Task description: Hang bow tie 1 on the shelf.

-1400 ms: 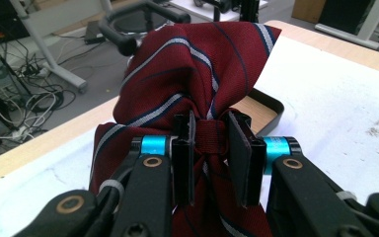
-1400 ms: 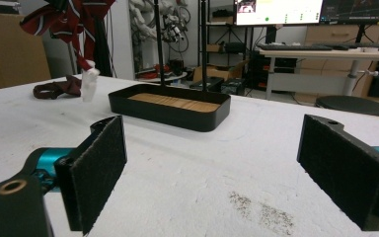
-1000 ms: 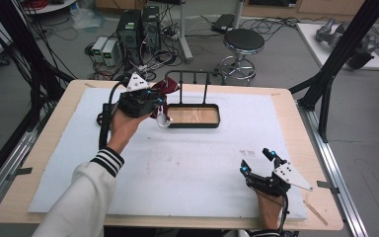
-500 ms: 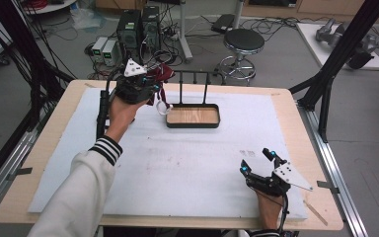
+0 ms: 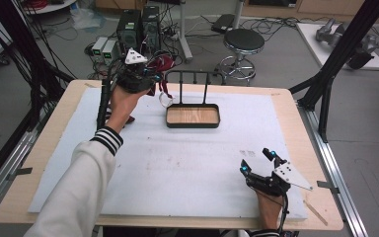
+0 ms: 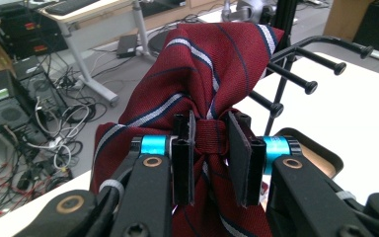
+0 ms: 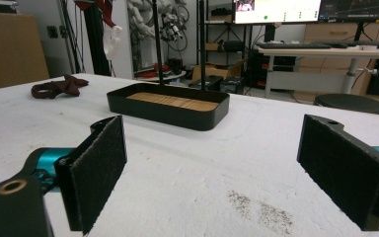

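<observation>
The black metal rack with pronged pegs (image 6: 321,64) stands just beside the dark red striped necktie (image 6: 212,64), perhaps touching; white padded table cover (image 5: 187,168) between lies open.

Black tools (image 5: 150,81), teal joints, brass screws; white sleeve (image 5: 86,173), black-striped cuff.
</observation>
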Demonstrator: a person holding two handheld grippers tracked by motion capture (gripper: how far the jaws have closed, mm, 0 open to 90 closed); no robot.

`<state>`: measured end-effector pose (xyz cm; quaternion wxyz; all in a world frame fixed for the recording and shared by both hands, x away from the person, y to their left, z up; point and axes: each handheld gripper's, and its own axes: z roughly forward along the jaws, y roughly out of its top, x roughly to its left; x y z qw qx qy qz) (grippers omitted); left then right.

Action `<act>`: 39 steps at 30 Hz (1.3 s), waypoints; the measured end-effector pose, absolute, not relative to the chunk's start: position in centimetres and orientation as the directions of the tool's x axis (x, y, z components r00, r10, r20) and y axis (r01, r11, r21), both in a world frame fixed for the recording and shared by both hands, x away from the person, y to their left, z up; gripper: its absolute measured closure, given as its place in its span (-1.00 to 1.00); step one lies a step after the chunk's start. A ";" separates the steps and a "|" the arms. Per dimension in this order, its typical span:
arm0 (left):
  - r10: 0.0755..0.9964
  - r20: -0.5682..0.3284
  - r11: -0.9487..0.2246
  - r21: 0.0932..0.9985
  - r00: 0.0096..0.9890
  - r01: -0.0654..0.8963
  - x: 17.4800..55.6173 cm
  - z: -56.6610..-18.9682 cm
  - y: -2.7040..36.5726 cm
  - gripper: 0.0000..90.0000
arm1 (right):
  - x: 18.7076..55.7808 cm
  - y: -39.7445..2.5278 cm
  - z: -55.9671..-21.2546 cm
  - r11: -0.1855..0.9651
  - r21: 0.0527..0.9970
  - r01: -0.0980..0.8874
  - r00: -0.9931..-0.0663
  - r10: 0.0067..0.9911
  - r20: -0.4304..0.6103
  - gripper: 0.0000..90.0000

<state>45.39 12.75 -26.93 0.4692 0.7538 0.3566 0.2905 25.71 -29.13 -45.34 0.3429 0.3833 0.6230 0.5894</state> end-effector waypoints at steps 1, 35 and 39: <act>0.811 0.099 -0.301 0.916 0.577 0.266 45.5 -26.9 12.7 0.63 | 25.7 -29.1 -45.3 0.013 0.997 0.072 -0.470 0.882 0.023 -0.76; 0.827 0.043 -0.243 0.926 0.561 0.287 48.0 -27.8 11.4 0.63 | 25.7 -29.1 -45.3 0.008 0.997 0.083 -0.468 0.883 0.032 -0.76; 0.825 0.037 -0.234 0.930 0.563 0.283 48.2 -27.8 11.1 0.63 | 25.7 -29.1 -45.3 0.010 0.997 0.078 -0.468 0.883 0.028 -0.76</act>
